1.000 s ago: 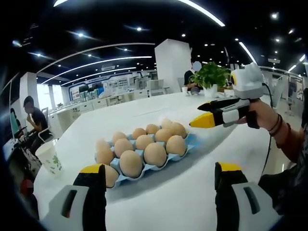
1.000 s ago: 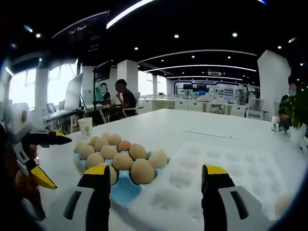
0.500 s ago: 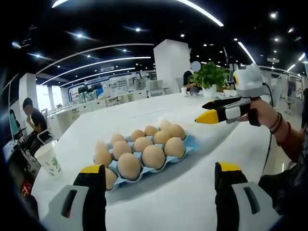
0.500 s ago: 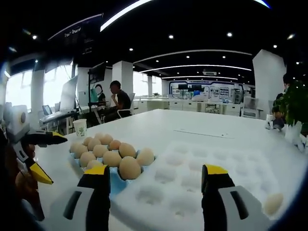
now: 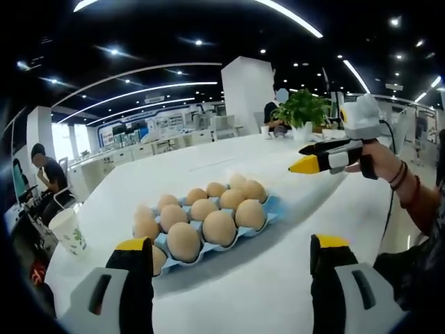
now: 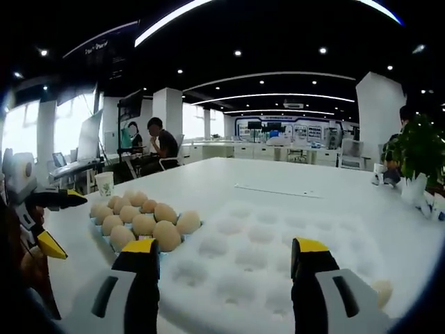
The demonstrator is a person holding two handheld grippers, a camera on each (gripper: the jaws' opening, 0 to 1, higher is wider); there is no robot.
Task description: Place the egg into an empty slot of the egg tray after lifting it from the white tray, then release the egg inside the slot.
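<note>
Bare table lay open in front of the left gripper, its jaws apart. The blue egg tray, crowded with eggs, blocked the left part. In the right gripper view, the white tray offered open hollows, with one egg at its near right edge. A paper cup stood near the table edge.

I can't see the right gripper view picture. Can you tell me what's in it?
The right claw is open and holds nothing above a white tray with many empty hollows. One egg lies at the tray's near right edge, and a blue egg tray full of brown eggs sits to the left on the white table.
</note>
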